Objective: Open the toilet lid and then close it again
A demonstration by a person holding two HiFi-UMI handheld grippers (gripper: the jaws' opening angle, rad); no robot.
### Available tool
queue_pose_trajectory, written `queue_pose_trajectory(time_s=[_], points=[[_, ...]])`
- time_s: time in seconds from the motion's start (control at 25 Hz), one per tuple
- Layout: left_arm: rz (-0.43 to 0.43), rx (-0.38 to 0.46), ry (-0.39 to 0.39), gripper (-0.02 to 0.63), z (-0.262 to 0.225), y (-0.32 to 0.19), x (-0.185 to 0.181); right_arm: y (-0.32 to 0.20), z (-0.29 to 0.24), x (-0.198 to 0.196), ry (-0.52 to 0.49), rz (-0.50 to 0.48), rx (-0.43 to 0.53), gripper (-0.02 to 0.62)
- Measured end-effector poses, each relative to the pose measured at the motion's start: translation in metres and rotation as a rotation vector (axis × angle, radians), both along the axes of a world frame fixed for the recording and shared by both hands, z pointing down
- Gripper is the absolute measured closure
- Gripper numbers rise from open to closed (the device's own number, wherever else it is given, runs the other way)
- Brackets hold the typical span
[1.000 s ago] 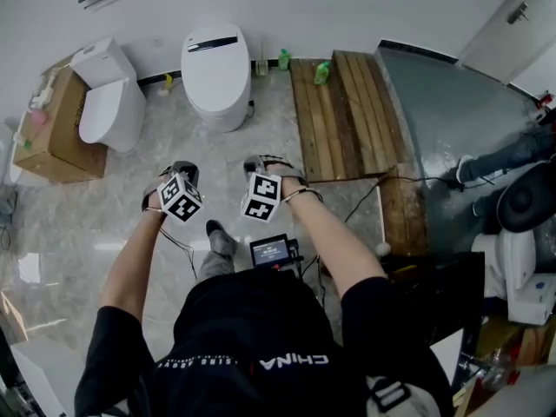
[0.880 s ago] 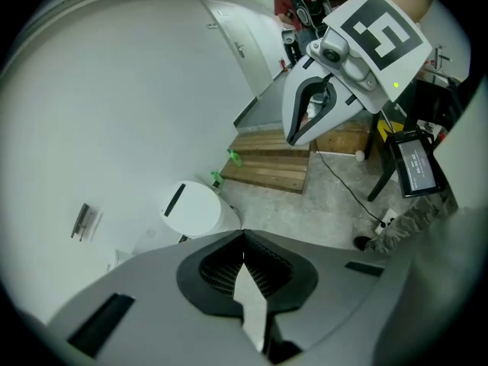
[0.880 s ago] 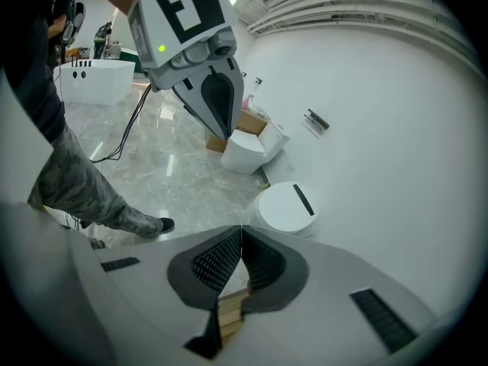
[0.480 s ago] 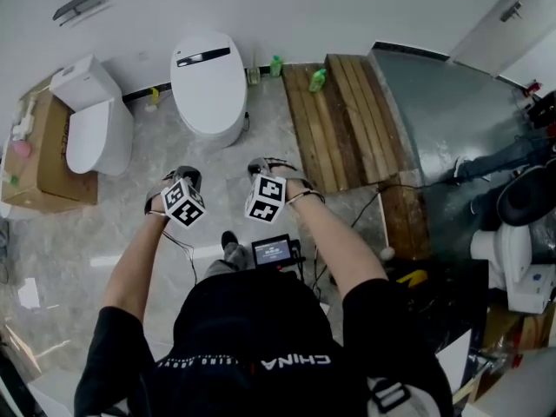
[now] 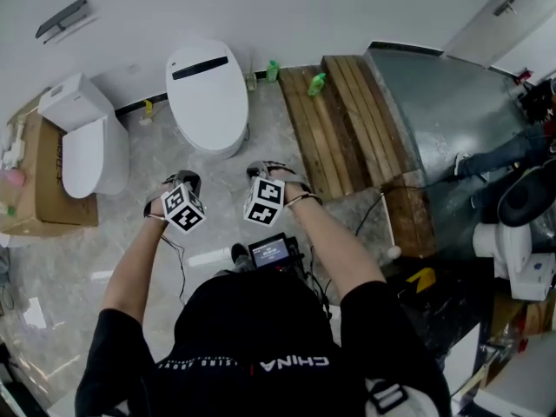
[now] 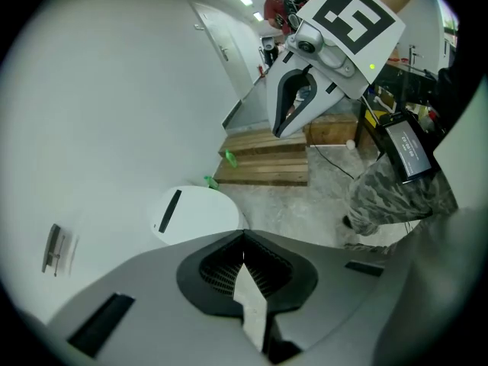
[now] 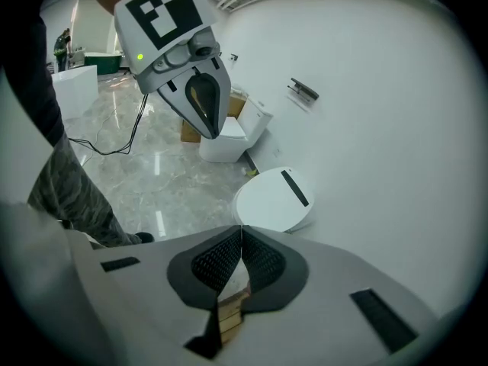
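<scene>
A white toilet (image 5: 207,94) with its lid down and a black strip near the back stands against the wall, ahead of both grippers. The same toilet shows in the left gripper view (image 6: 194,213) and the right gripper view (image 7: 274,198). My left gripper (image 5: 184,179) and right gripper (image 5: 263,169) hover side by side over the marble floor, short of the toilet's front and not touching it. The jaws of both are shut with nothing between them, seen close up on the left gripper (image 6: 244,239) and the right gripper (image 7: 241,231).
A second white toilet (image 5: 82,146) stands to the left beside a cardboard box (image 5: 35,189). A wooden pallet (image 5: 334,120) with green bottles (image 5: 316,82) lies to the right, then a grey metal sheet (image 5: 443,111). Cables (image 5: 373,202) trail on the floor.
The person has stepped closer to the toilet, which now sits nearer and more central in the head view. Both grippers travelled forward together and stayed shut.
</scene>
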State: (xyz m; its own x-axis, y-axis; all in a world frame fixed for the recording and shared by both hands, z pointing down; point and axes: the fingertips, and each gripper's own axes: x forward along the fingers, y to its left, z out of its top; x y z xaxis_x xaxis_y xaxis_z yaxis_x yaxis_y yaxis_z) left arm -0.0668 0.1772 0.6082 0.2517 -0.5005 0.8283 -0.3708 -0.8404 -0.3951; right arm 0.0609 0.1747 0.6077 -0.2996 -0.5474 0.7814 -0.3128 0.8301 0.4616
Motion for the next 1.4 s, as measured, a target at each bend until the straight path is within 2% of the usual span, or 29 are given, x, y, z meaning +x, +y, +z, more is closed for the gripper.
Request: queue_pose_trajectory(time_s=[0.32, 0.64, 0.8, 1.0, 1.16, 1.4], points=[[-0.007, -0.037, 0.009, 0.595, 0.018, -0.043, 0.013, -0.050, 0.020, 0.006, -0.005, -0.015, -0.036, 0.581], [-0.048, -0.069, -0.030, 0.595, 0.032, -0.126, 0.033, -0.146, 0.033, 0.017, -0.010, -0.119, -0.045, 0.580], [-0.098, -0.091, -0.024, 0.595, 0.035, -0.166, 0.049, -0.196, 0.032, 0.026, -0.008, -0.164, -0.056, 0.580], [-0.163, -0.098, -0.006, 0.595, 0.036, -0.200, 0.060, -0.233, 0.035, 0.029, -0.005, -0.236, -0.070, 0.580], [-0.169, -0.084, -0.004, 0.595, 0.031, -0.217, 0.062, -0.252, 0.033, 0.022, -0.014, -0.265, -0.054, 0.581], [-0.156, -0.071, 0.000, 0.595, 0.021, -0.243, 0.045, -0.274, 0.018, -0.006, -0.035, -0.267, -0.024, 0.581]])
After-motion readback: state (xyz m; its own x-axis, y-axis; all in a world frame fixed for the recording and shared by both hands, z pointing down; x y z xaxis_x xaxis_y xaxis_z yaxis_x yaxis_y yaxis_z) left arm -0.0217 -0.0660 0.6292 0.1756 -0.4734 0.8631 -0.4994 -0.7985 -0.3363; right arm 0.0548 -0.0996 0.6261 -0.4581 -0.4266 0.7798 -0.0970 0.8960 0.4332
